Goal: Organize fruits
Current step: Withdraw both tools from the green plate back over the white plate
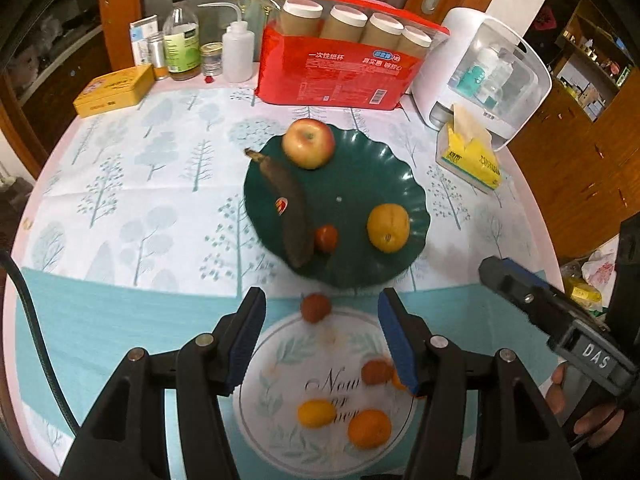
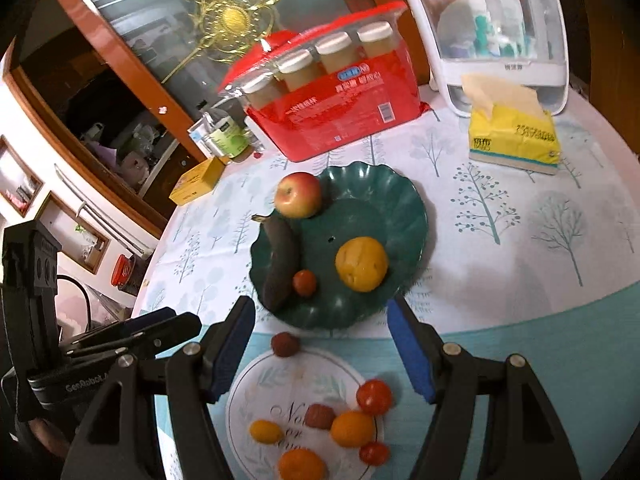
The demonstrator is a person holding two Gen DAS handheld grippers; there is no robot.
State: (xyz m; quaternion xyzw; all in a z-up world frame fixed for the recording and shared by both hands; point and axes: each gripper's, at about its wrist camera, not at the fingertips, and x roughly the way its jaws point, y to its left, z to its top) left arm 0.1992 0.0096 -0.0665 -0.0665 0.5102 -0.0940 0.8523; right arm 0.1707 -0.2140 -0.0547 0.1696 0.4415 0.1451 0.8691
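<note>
**Fruit sorting partly done, small pieces still waiting**

Left wrist view is showing the left gripper hanging with its fingers spread wide apart and gripping nothing, poised above the near edge of the white plate. The right gripper is likewise standing open and empty over the same area.

Judging by how things are lying, the job is looking roughly half finished. The green plate is already carrying an apple at its far rim, a darkened banana along its left side, a yellow-orange citrus toward the right, and a small red tomato just beside the banana's near end. Still waiting on the white plate are several small orange and red fruits, and one reddish-brown fruit is sitting at that plate's far edge, between the left gripper's fingers in the left wrist view. That piece is seeming the likeliest next pick.

The banana is lying flat with its long axis running from the far-left rim toward the near side, stem tip pointing away and to the left, overhanging the plate's edge slightly.
</note>
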